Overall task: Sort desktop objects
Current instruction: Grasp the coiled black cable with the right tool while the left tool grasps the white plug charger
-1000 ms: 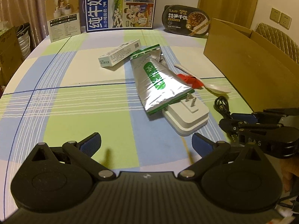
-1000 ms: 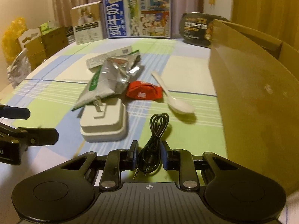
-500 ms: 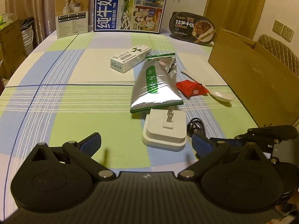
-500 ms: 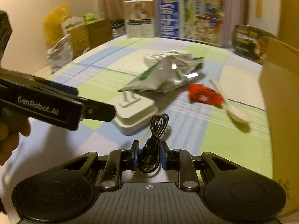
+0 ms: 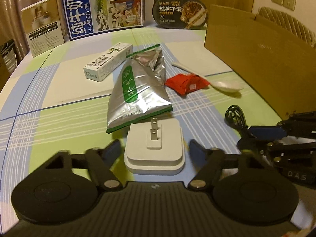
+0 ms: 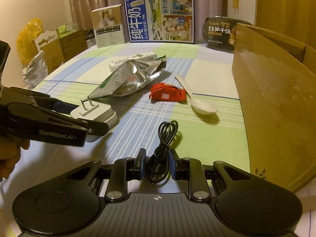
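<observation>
The table (image 5: 49,130), covered in a green, blue and cream checked cloth, carries everything, and an open cardboard box (image 5: 262,59) stands along its right side. At the far edge a blue milk carton (image 5: 102,9) stands upright with a smaller pale box (image 5: 44,31) to its left and a dark oval meal tub (image 5: 179,12) to its right. Mid-table lies a silver foil pouch (image 5: 136,90) with a green label, its torn top resting against a long white carton (image 5: 107,64) behind it and its lower edge lying just over the prongs of a white plug adapter (image 5: 154,148). The left gripper (image 5: 154,151) straddles that adapter: its jaws have just been closing in from wide, the blue pads now stand close on either side of the adapter's body, and I cannot tell whether they press it yet. Right of the pouch sits a red packet (image 5: 185,83), touching a white plastic spoon (image 5: 221,81) that points toward the box. Nearest the box, the right gripper (image 6: 156,166) is closed narrowly on a coiled black audio cable (image 6: 164,144), whose loop reaches forward over the cloth and whose plugs poke back between the fingers.
</observation>
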Available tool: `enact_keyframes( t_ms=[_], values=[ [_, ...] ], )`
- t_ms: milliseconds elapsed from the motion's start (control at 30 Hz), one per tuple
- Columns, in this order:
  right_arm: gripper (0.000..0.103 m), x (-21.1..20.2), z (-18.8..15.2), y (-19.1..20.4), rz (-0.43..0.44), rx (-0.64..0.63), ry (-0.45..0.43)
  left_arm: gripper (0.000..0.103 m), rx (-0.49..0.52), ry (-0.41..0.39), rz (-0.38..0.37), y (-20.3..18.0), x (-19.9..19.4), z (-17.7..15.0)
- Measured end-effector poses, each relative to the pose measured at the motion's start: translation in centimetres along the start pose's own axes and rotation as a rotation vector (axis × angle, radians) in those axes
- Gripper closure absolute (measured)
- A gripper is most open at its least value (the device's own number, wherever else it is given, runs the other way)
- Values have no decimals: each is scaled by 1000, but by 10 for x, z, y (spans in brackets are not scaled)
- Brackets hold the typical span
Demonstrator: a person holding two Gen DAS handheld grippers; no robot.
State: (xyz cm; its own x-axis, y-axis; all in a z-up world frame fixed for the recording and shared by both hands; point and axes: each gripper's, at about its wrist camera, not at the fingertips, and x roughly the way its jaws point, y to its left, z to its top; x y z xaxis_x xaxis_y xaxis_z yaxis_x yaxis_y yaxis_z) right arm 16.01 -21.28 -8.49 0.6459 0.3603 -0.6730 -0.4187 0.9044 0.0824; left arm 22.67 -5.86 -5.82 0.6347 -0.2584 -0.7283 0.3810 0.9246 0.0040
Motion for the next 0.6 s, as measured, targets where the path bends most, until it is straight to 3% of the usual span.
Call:
enact_keyframes(
  t_ms=[367, 600],
  values=[
    [68, 8, 9, 1, -39, 46, 3, 43, 13, 7, 7, -12, -33, -32],
    [69, 14, 11, 5, -65, 12, 8, 39, 13, 4, 5, -10, -30, -29]
  ],
)
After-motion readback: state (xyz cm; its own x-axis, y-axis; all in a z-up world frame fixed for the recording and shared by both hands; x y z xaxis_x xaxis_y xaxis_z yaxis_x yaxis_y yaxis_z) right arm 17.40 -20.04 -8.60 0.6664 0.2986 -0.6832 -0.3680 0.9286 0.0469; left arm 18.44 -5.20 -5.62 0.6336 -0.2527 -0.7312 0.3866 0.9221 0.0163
